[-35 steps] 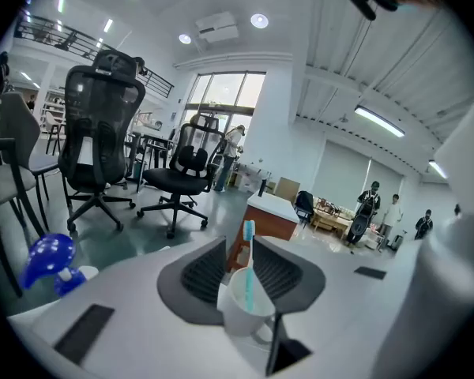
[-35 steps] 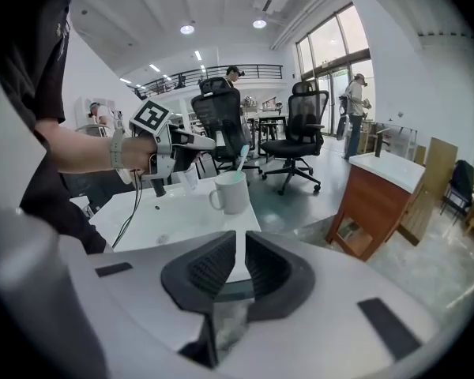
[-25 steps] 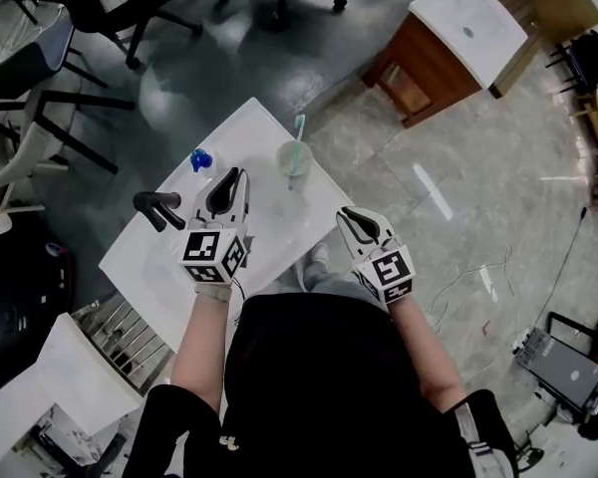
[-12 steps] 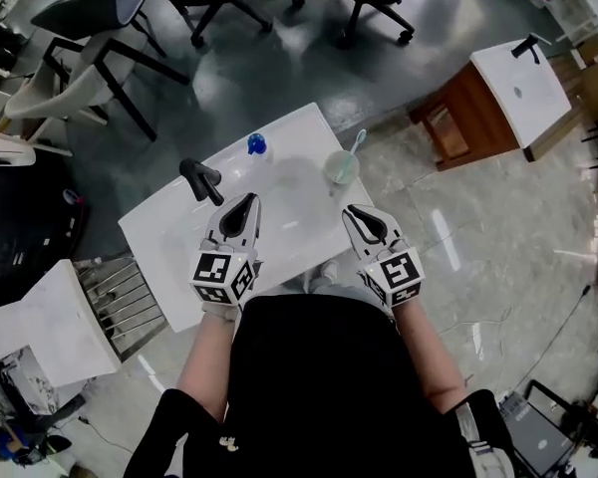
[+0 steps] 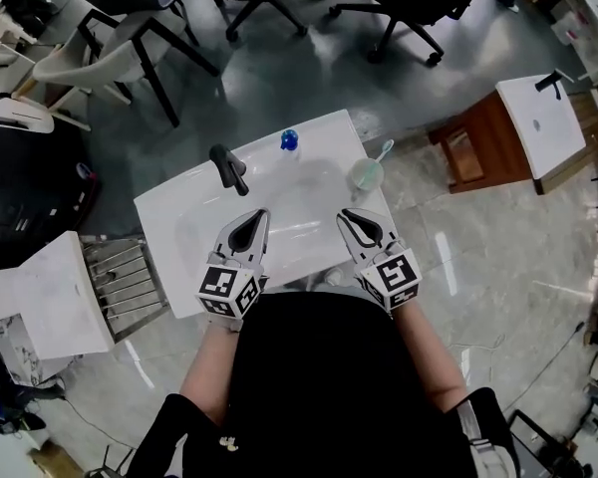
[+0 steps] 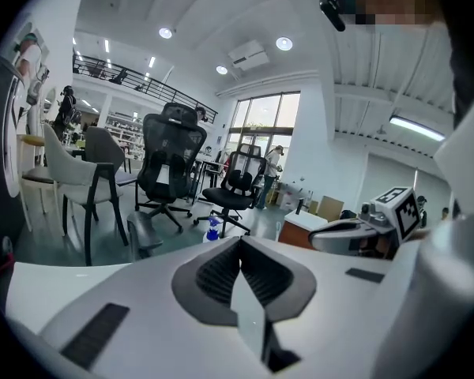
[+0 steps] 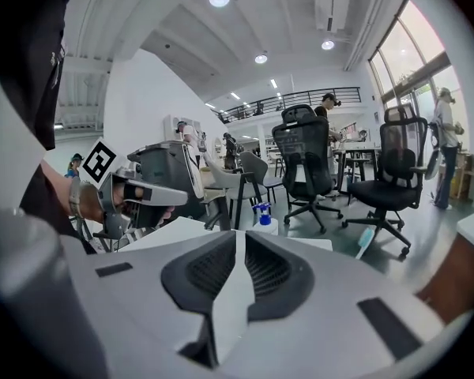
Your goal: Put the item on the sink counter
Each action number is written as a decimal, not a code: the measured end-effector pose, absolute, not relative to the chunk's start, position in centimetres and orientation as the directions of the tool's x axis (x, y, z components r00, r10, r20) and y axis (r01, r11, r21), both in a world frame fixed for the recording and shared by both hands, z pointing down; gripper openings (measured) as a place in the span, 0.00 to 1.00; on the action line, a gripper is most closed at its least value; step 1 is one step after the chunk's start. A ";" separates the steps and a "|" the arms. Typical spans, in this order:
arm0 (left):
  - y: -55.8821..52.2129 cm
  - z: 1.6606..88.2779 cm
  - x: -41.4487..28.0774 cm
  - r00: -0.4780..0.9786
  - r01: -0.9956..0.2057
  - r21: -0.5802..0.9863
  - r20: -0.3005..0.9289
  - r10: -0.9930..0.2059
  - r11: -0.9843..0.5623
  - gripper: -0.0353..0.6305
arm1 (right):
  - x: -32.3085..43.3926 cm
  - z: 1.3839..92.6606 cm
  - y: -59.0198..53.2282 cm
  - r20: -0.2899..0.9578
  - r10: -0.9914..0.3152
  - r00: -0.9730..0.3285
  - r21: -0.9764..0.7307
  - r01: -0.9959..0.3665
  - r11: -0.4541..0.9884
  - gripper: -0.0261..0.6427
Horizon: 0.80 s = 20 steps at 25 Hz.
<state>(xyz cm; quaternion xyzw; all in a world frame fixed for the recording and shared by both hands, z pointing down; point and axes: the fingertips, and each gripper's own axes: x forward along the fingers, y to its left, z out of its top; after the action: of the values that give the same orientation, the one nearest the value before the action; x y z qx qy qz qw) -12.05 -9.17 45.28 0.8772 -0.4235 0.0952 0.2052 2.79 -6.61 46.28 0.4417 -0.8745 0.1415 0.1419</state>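
The left tongs (image 5: pixel 253 217) and right tongs (image 5: pixel 348 216) are both pressed together and empty, over the desk's (image 5: pixel 179 229) 6 o'clock edge. The cup (image 5: pixel 365 175) stands at the desk's 2 o'clock corner and the bottle (image 5: pixel 289 139) at 12. The placing looks done, with nothing left to carry.

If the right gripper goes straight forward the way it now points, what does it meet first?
Probably the small blue-capped bottle at the far edge of the sink counter; the right gripper lines up with it. Depth is unclear.
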 end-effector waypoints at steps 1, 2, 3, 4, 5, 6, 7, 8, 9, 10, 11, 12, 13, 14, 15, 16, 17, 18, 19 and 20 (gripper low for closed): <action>-9.0 45.3 -12.3 0.619 -0.785 0.280 0.339 -0.708 -0.552 0.09 | 2.4 46.2 -6.6 0.372 -0.727 -0.577 -0.122 -0.807 0.578 0.11; -8.8 45.4 -12.6 0.614 -0.789 0.282 0.339 -0.713 -0.546 0.09 | 2.1 46.2 -6.6 0.369 -0.724 -0.583 -0.121 -0.802 0.585 0.11; -8.7 45.5 -12.8 0.610 -0.792 0.284 0.338 -0.716 -0.540 0.09 | 1.8 46.1 -6.6 0.367 -0.721 -0.588 -0.120 -0.798 0.590 0.11; -8.5 45.6 -13.1 0.607 -0.795 0.286 0.339 -0.719 -0.536 0.09 | 1.6 46.1 -6.6 0.366 -0.720 -0.590 -0.117 -0.796 0.593 0.11; -8.4 45.7 -13.3 0.604 -0.797 0.286 0.342 -0.720 -0.532 0.09 | 1.4 46.1 -6.6 0.366 -0.718 -0.592 -0.115 -0.795 0.596 0.11; -8.2 45.9 -13.5 0.602 -0.798 0.286 0.344 -0.720 -0.531 0.09 | 1.2 46.1 -6.6 0.367 -0.716 -0.594 -0.115 -0.793 0.598 0.11; -8.1 46.0 -13.6 0.601 -0.799 0.284 0.347 -0.719 -0.530 0.09 | 1.0 46.0 -6.6 0.366 -0.715 -0.596 -0.116 -0.791 0.600 0.11; -8.0 46.1 -13.8 0.600 -0.800 0.283 0.350 -0.719 -0.529 0.09 | 0.8 45.9 -6.6 0.365 -0.714 -0.598 -0.116 -0.790 0.602 0.11; -7.9 46.2 -14.0 0.598 -0.802 0.281 0.352 -0.720 -0.528 0.09 | 0.6 45.7 -6.6 0.365 -0.714 -0.598 -0.114 -0.789 0.603 0.11; -7.9 46.2 -14.1 0.595 -0.804 0.280 0.354 -0.722 -0.525 0.09 | 0.5 45.6 -6.6 0.368 -0.713 -0.597 -0.112 -0.790 0.603 0.11; -8.0 46.2 -14.3 0.592 -0.806 0.278 0.354 -0.724 -0.523 0.09 | 0.4 45.6 -6.6 0.374 -0.712 -0.595 -0.108 -0.790 0.603 0.11; -8.1 46.2 -14.3 0.590 -0.807 0.276 0.355 -0.726 -0.522 0.09 | 0.4 45.6 -6.6 0.378 -0.712 -0.592 -0.104 -0.791 0.603 0.11; -8.1 46.1 -14.4 0.588 -0.808 0.274 0.355 -0.727 -0.521 0.09 | 0.3 45.6 -6.7 0.378 -0.713 -0.591 -0.101 -0.792 0.602 0.11; -8.2 46.1 -14.4 0.588 -0.809 0.272 0.354 -0.727 -0.521 0.09 | 0.3 45.7 -6.6 0.377 -0.714 -0.590 -0.100 -0.792 0.602 0.11; -8.2 46.1 -14.4 0.588 -0.809 0.272 0.354 -0.728 -0.521 0.09 | 0.2 45.8 -6.6 0.376 -0.714 -0.591 -0.101 -0.792 0.603 0.11; -8.2 46.1 -14.4 0.587 -0.809 0.274 0.353 -0.728 -0.520 0.09 | 0.2 45.9 -6.6 0.376 -0.713 -0.591 -0.101 -0.791 0.603 0.11; -8.2 46.1 -14.5 0.587 -0.809 0.276 0.351 -0.729 -0.519 0.09 | 0.1 46.0 -6.6 0.378 -0.712 -0.592 -0.102 -0.791 0.603 0.11; -8.2 46.0 -14.5 0.587 -0.809 0.277 0.349 -0.731 -0.518 0.09 | 0.0 46.0 -6.6 0.378 -0.712 -0.592 -0.102 -0.791 0.603 0.11; -8.3 45.9 -14.5 0.587 -0.809 0.276 0.347 -0.731 -0.519 0.09 | 0.0 46.0 -6.6 0.378 -0.712 -0.592 -0.102 -0.791 0.604 0.11; -8.3 45.8 -14.4 0.588 -0.808 0.274 0.346 -0.731 -0.521 0.09 | -0.1 46.0 -6.6 0.376 -0.712 -0.593 -0.103 -0.790 0.604 0.11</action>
<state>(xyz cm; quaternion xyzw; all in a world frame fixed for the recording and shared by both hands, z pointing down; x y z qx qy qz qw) -14.42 -8.26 45.84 0.8671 -0.4438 0.0939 0.2060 -0.06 -6.63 46.01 0.4255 -0.8829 0.1303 0.1500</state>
